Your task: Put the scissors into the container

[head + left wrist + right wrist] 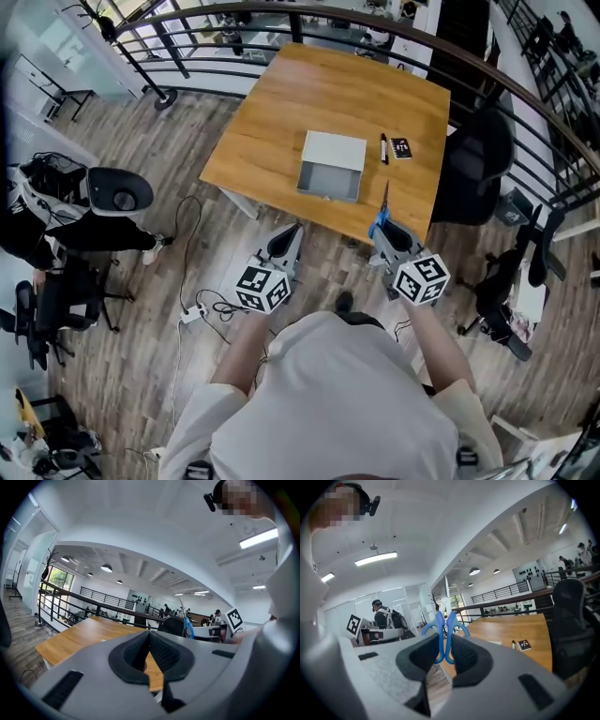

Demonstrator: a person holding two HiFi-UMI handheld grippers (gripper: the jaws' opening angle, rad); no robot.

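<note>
The scissors [382, 211] have blue handles and are held with the blades pointing over the near edge of the wooden table [281, 112]. My right gripper [384, 231] is shut on the handles, and in the right gripper view the blue loops [444, 632] stand upright between the dark pads. The container [331, 166], an open grey box, sits on the table a little ahead and to the left of the scissors. My left gripper [289, 239] hangs off the table's near edge, its jaws [149, 641] shut with nothing in them.
A black pen [383, 148] and a small black card [401, 148] lie right of the box. A black office chair [478, 164] stands off the table's right side. A curved black railing [375, 28] runs behind. Cables and a power strip [192, 314] lie on the wood floor.
</note>
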